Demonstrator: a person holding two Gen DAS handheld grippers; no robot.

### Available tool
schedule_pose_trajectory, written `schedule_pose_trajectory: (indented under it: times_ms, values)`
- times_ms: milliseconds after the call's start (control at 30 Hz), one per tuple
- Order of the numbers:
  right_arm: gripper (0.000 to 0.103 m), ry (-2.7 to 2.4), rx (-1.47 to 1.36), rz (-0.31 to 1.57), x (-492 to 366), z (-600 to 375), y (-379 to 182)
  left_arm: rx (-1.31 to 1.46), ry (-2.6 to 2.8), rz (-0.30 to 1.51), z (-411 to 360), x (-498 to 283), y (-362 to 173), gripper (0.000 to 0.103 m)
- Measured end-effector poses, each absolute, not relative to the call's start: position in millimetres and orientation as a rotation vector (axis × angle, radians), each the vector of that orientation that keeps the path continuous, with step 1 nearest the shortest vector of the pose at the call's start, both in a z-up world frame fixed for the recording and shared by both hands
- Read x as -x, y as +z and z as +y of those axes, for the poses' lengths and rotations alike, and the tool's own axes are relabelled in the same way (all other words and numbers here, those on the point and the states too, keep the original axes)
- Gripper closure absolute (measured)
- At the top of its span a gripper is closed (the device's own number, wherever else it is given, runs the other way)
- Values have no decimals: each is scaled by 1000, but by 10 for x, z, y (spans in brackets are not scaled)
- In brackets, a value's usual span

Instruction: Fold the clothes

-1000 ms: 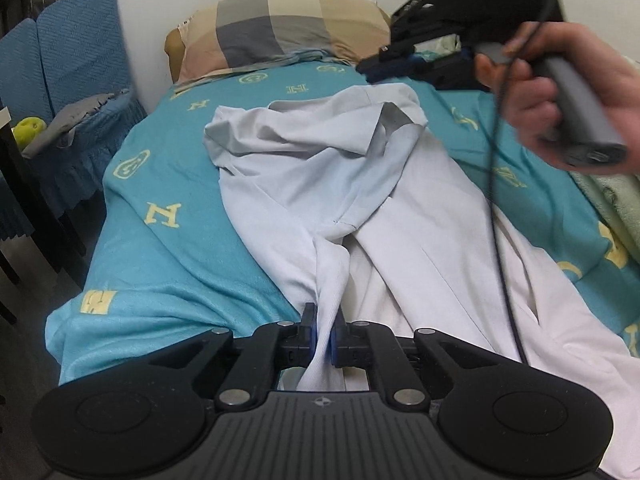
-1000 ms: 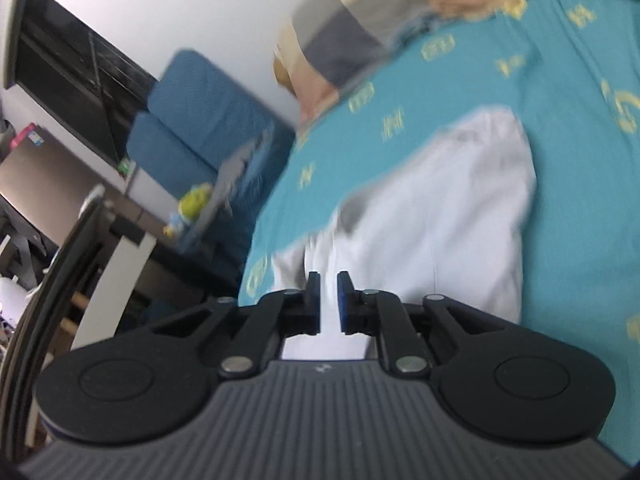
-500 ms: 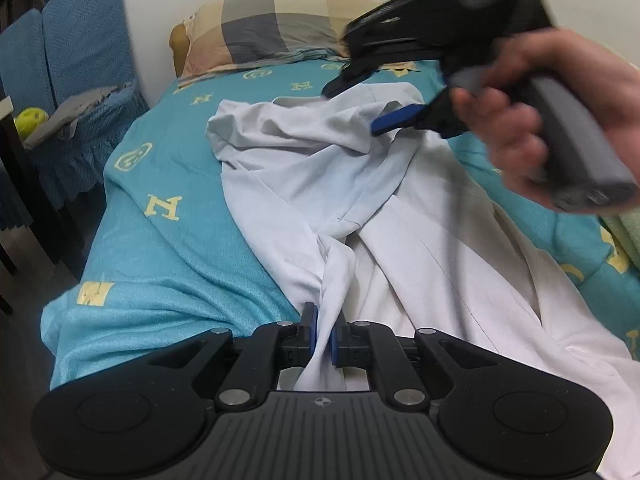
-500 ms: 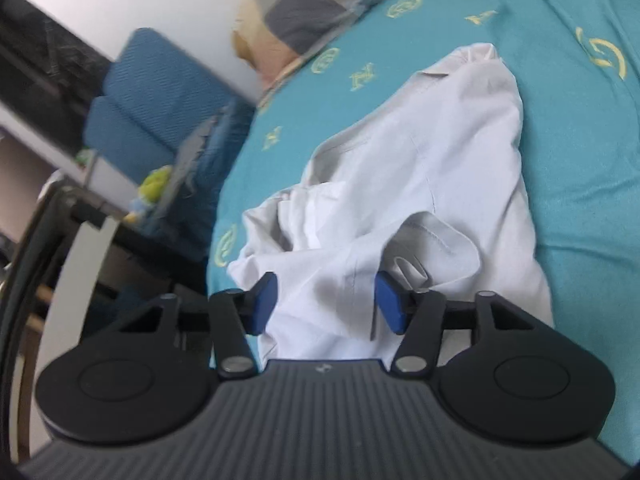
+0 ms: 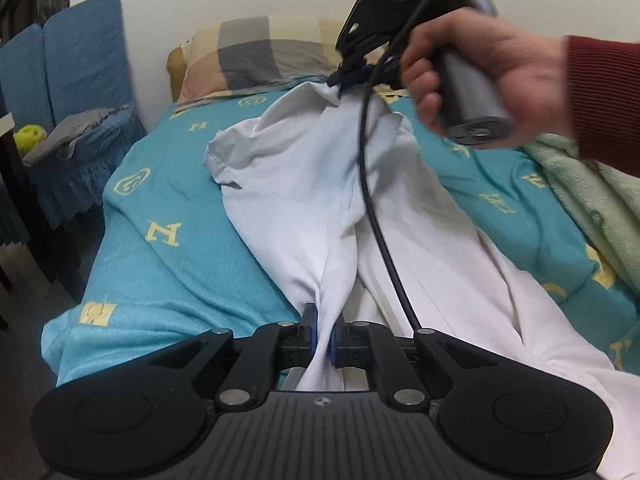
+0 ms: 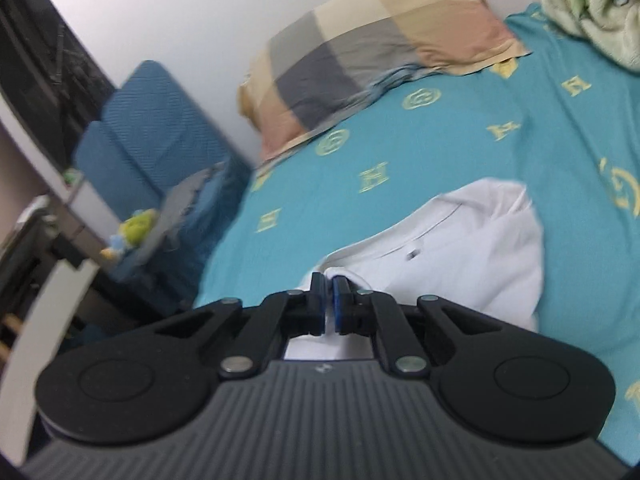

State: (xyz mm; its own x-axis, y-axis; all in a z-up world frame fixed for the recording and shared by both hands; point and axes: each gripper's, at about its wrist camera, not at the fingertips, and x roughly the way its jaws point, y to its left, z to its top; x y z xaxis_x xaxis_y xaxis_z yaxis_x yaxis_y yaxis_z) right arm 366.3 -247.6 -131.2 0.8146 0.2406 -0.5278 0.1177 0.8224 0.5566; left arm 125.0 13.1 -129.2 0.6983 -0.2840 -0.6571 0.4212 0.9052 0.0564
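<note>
A white shirt (image 5: 304, 184) lies lengthwise on the teal bedspread (image 5: 160, 208). My left gripper (image 5: 323, 330) is shut on a bunched fold of the shirt near the bed's near edge. My right gripper (image 5: 352, 76) is shut on the shirt's far end and lifts it above the bed, near the pillow. In the right wrist view the right gripper (image 6: 329, 300) pinches white cloth between its blue pads, and the rest of the shirt (image 6: 472, 248) hangs below on the bedspread (image 6: 400, 152).
A checked pillow (image 5: 264, 52) lies at the head of the bed by the wall. A pale green blanket (image 5: 592, 192) lies along the right side. Blue chairs (image 5: 76, 92) with a grey cloth and a yellow toy stand left of the bed.
My right gripper opened over the shirt's far end, then shut on it and lifted it toward the pillow. The left gripper kept its hold on the near fold.
</note>
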Motion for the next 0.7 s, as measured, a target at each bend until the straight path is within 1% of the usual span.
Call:
schedule_pose_trajectory:
  times_ms: [233,267,367,433,467,500,533,567,600,633,700]
  values:
    - [96,0,-662,719,-3806,-2683,-1897,-222,-402,724,70,-1275,-1391,96]
    - [94,12,-681,726,-3789,-2705,-1949,-225,-402,727,63,-1278,-1404,96]
    - [93,131,-765,729,-3686,-2771,-1921,-207,-404,728,85,-1284,-1413,94]
    - [91,180,-718,722,-3565,-2734,-1773,-184,-403,732,110,-1298,-1418,94]
    - [83,203,-681,716,-3485,-2699,-1678,-177,-402,733,114,-1300,-1413,94]
    - [67,220,-655,707,-3386,-2671,-1580,-170,-401,734,117,-1303,-1408,92]
    - [58,237,-631,698,-3284,-2644,-1481,-162,-401,735,121,-1306,-1403,89]
    - [44,251,-618,681,-3150,-2633,-1379,-156,-400,734,126,-1306,-1396,83]
    - [36,261,-612,661,-3017,-2634,-1273,-149,-397,730,138,-1301,-1387,81]
    - [34,272,-607,643,-2871,-2636,-1167,-140,-391,730,153,-1301,-1375,78]
    - [34,286,-585,635,-2546,-2635,-964,-104,-383,733,195,-1299,-1347,70]
